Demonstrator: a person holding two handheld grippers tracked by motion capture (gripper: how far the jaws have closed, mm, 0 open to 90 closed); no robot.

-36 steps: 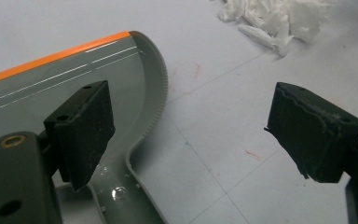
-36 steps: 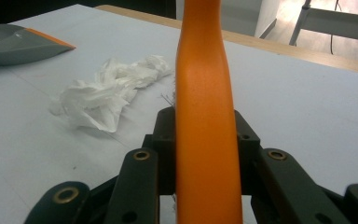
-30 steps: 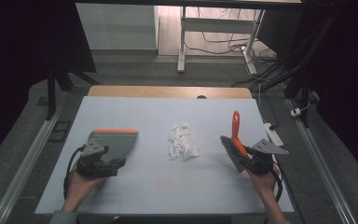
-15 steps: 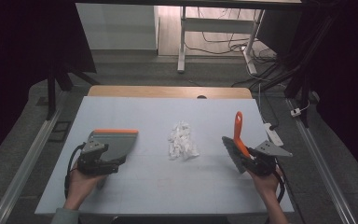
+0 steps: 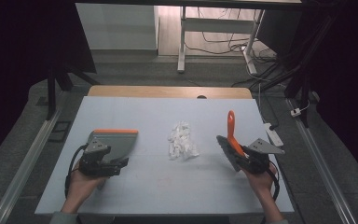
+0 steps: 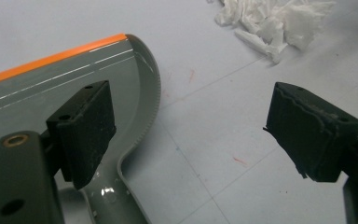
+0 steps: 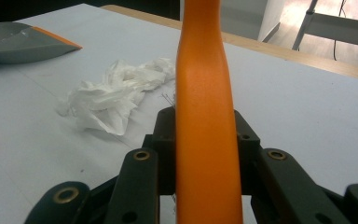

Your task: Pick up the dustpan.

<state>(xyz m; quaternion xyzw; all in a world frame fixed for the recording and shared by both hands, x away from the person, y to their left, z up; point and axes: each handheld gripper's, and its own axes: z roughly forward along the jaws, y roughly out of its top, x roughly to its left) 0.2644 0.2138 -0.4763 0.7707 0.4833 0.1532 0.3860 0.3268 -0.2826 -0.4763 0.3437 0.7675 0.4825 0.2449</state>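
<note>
**Little has shifted: brush held, dustpan waiting**

Since the earlier frames I see almost no change: both my hands sit where they were, and the right claw (image 5: 235, 151) has stayed clamped on the orange plastic brush handle (image 7: 205, 116). In the right gripper view its pads press the handle from both sides, and the handle rises past the top edge, so its tip is cut off there. In the high view the handle stands nearly upright; the dark brush head below it is hard to make out against the claw.

My left claw (image 6: 205, 135) is spread wide, with nothing between the pads. The grey plastic dustpan with an orange front edge (image 5: 114, 142) lies flat on the pale blue counter (image 5: 158, 186) just under its left pad; whether that pad touches the dustpan I cannot tell. The crumpled white tissue paper (image 5: 182, 141) lies mid-counter between both claws, apart from each.
</note>
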